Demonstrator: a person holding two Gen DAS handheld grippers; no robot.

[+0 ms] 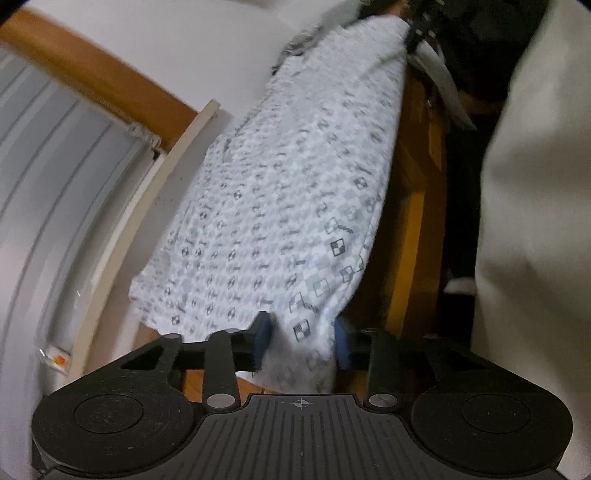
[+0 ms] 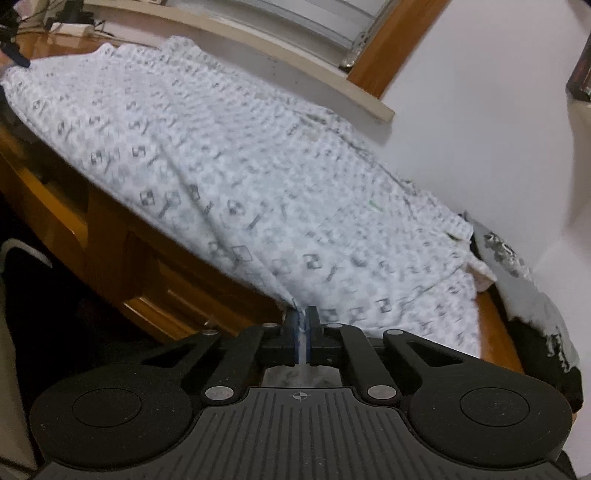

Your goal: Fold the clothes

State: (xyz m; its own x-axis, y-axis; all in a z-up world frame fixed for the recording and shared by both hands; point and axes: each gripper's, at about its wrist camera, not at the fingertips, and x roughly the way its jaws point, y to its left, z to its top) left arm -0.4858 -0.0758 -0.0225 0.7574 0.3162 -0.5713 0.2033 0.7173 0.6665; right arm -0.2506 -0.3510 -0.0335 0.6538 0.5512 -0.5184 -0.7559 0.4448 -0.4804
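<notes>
1. Right gripper: the blue pads are pressed together on a pinched fold of the garment at its near hem; a thin strip of cloth is seen between them.
2. Left gripper: the blue pads are held apart, with a bunch of the garment's hem lying in the gap. Whether either pad touches the cloth cannot be told.
3. Position: the garment is spread over the wooden table, and its near edge is lifted off the table's front edge, where it is gripped.
4. Long axis, right wrist view: it runs from far left to near right along the table. In the left wrist view the cloth is seen stretching away toward the other gripper at the far end.
5. Look: white cloth printed with small grey checkered squares and grey marks; creases fan out from the right gripper's pinch. The print is blurred in both views.
6. Edges: a grey-and-white patterned cloth lies just beside the garment's right end, with a bare strip of wood near it.
7. Far: a pale sill and a white wall are seen close behind the table.
</notes>
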